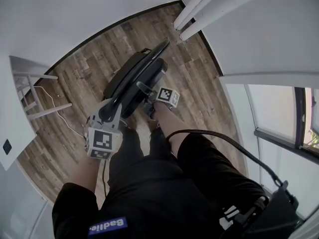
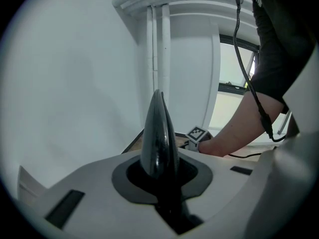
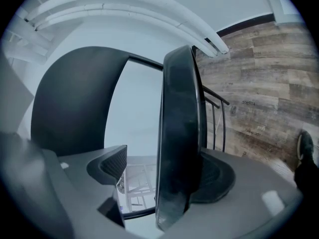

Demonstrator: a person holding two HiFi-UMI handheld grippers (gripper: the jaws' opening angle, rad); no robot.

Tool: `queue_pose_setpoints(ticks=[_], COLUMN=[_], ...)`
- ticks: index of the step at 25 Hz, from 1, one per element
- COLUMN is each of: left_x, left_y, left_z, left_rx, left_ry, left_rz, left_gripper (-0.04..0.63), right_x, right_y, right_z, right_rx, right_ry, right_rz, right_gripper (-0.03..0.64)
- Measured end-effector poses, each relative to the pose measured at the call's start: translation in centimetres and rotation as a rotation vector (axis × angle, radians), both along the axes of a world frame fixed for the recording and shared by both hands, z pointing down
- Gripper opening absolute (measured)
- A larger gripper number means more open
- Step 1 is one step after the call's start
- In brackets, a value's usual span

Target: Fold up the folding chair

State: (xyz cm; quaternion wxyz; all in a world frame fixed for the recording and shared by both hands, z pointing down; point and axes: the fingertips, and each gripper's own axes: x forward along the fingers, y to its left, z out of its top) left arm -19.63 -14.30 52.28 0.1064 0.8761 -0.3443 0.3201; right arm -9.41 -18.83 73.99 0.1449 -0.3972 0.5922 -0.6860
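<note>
Black folding chair (image 1: pixel 137 76) stands on the wood floor (image 1: pixel 199 83) at the person's feet, seat and back nearly together. Left hand-held gripper (image 2: pixel 159 133) is clamped on a thin black edge of it (likely to steady it). Right hand-held gripper (image 3: pixel 162 176) gapes around the seat rim with one pad clear, probably placed to push the seat shut.

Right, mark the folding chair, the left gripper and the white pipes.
folding chair (image 1: pixel 144 76): head view, on its black folded panels.
left gripper (image 2: pixel 160 176): left gripper view, midway between its fingertips, which are clamped on the chair's thin black edge.
white pipes (image 1: pixel 204 19): head view, on the thickest pipe's lower stretch.
</note>
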Motion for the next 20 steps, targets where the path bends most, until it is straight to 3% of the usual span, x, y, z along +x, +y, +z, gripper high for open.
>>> queue_pose_setpoints(ticks=[9,20], left_x=[1.5,3.4], left_y=[1.5,-0.5], left_z=[-0.6,-1.6], left_rx=[-0.056,-0.139], left_ry=[-0.007,0.043], left_rz=[0.021,-0.082], left_gripper=[0.080,0.091], right_x=[-3.1,-3.1], right_y=[-3.5,-7.2], right_z=[-2.9,-4.4], right_rx=[-0.018,0.025], right_ry=[0.070,0.202], right_rz=[-0.007,-0.047], right_gripper=[0.356,0.345])
